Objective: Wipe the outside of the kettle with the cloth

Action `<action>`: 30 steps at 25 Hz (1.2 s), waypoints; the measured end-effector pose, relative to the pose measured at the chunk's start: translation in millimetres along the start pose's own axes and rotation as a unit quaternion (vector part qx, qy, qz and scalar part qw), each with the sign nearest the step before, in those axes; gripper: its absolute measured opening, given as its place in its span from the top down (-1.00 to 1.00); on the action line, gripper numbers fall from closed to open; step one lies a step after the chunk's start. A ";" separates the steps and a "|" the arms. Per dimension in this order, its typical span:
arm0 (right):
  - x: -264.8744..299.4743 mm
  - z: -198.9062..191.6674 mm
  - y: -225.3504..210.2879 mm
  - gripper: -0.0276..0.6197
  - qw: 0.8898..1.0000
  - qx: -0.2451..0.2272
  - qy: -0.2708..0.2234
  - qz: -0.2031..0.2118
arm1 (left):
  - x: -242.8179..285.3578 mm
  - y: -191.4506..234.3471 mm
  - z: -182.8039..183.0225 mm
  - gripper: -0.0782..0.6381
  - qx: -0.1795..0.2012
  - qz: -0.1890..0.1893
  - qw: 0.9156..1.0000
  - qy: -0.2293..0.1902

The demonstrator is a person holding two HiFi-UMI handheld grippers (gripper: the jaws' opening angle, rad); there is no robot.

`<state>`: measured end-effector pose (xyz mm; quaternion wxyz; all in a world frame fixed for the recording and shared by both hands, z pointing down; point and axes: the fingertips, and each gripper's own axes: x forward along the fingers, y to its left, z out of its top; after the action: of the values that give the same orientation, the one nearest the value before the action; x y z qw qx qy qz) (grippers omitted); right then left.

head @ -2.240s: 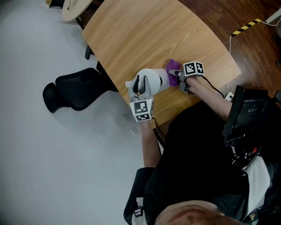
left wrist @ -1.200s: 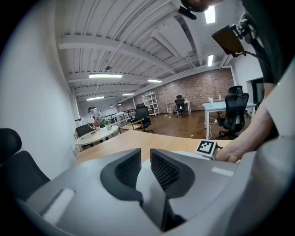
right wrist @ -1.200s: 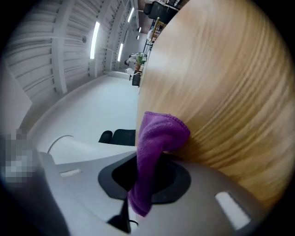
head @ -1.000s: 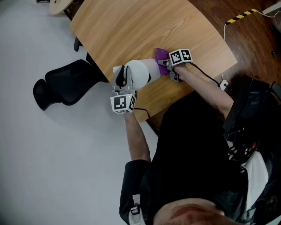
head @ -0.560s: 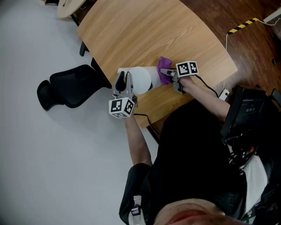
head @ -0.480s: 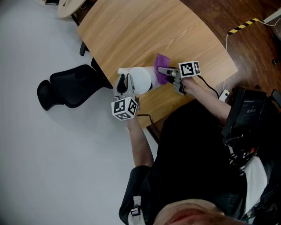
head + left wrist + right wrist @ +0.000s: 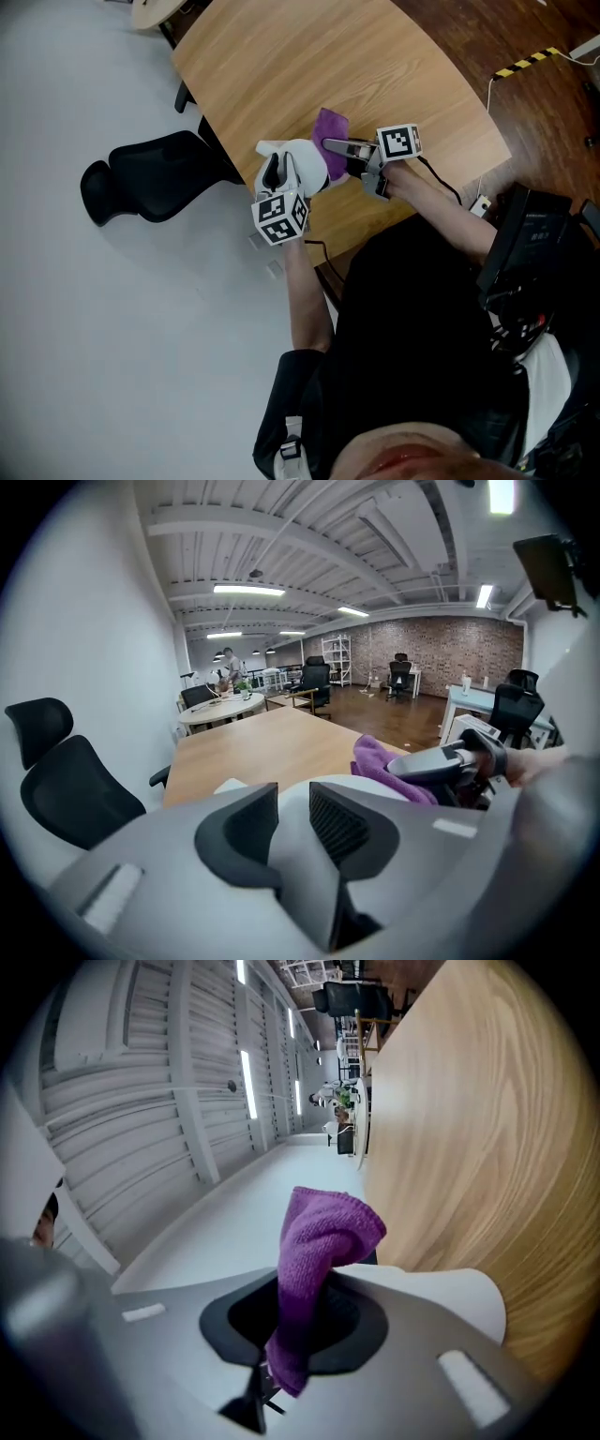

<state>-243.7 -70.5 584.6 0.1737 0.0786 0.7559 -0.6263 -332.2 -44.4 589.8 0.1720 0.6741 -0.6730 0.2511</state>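
A white kettle [image 7: 307, 159] stands near the front edge of the wooden table [image 7: 394, 66]. My left gripper [image 7: 281, 176] comes at it from the near side and is shut on its handle [image 7: 274, 173]. In the left gripper view the handle [image 7: 292, 855] fills the gap between the pads; the jaws have just been opening a little around it. My right gripper [image 7: 333, 146] reaches in from the right, shut on a purple cloth [image 7: 328, 124]. It holds the cloth up by the kettle's top. In the right gripper view the cloth [image 7: 323, 1232] sticks up from between the jaws, with the kettle [image 7: 450, 1302] just beyond.
A black office chair [image 7: 150, 173] stands on the grey floor to the left of the table. A round table [image 7: 155, 9] shows at the top left. Black equipment [image 7: 530, 244] hangs at the person's right side. More desks and chairs stand far off in the room [image 7: 394, 672].
The right gripper has lifted the cloth from beside the kettle to the level of its top. The left gripper has rolled and shifted slightly right on the handle.
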 end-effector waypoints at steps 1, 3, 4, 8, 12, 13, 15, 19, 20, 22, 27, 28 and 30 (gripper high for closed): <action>1.2 1.2 0.7 0.74 1.000 -0.013 0.001 0.006 | -0.4 -0.9 0.0 0.67 0.002 -0.006 1.000 -0.001; -3.6 -4.2 -8.7 0.74 1.000 0.020 -0.002 -0.011 | -2.2 -3.7 1.0 0.67 0.012 -0.020 1.000 -0.004; -7.8 -8.7 -15.9 0.74 0.998 0.050 -0.005 -0.025 | -3.7 -5.7 2.1 0.67 0.019 -0.028 0.999 -0.006; -25.4 -19.2 -33.1 0.74 0.996 0.079 -0.017 -0.040 | -5.7 -20.9 0.2 0.70 0.053 -0.065 0.996 -0.017; -47.6 -32.8 -73.6 0.74 0.992 0.088 -0.029 -0.090 | -6.7 -30.6 -2.2 0.70 0.064 -0.079 0.995 -0.023; -50.7 -35.8 -86.0 0.74 0.990 0.088 -0.030 -0.107 | -8.1 -30.1 -1.4 0.70 0.065 -0.077 0.995 -0.026; -58.4 -41.8 -114.7 0.74 0.985 0.084 -0.026 -0.147 | -9.8 -30.3 -1.5 0.70 0.069 -0.073 0.994 -0.034; -74.4 -55.9 -175.7 0.74 0.967 0.092 -0.009 -0.237 | -13.0 -29.0 1.5 0.71 0.076 -0.063 0.994 -0.046; -76.7 -59.4 -186.2 0.74 0.962 0.096 -0.003 -0.257 | -14.5 -27.7 3.4 0.71 0.077 -0.061 0.994 -0.048; -78.4 -63.2 -197.6 0.74 0.953 0.094 0.013 -0.286 | -16.2 -25.1 6.3 0.71 0.077 -0.059 0.994 -0.051; -74.7 -68.2 -205.0 0.75 0.945 0.078 0.062 -0.312 | -7.2 -14.9 3.3 0.68 0.080 -0.070 0.993 -0.058; -74.0 -69.6 -206.9 0.74 0.945 0.076 0.064 -0.313 | -4.8 -12.8 1.9 0.67 0.081 -0.078 0.992 -0.058; -73.9 -71.0 -209.4 0.75 0.945 0.075 0.057 -0.314 | -1.6 -10.1 1.0 0.69 0.079 -0.100 0.990 -0.053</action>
<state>-257.2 -36.5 814.8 -0.0814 -0.1142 0.7021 -0.6982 -322.0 -43.3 589.1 0.1063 0.7616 -0.5888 0.2487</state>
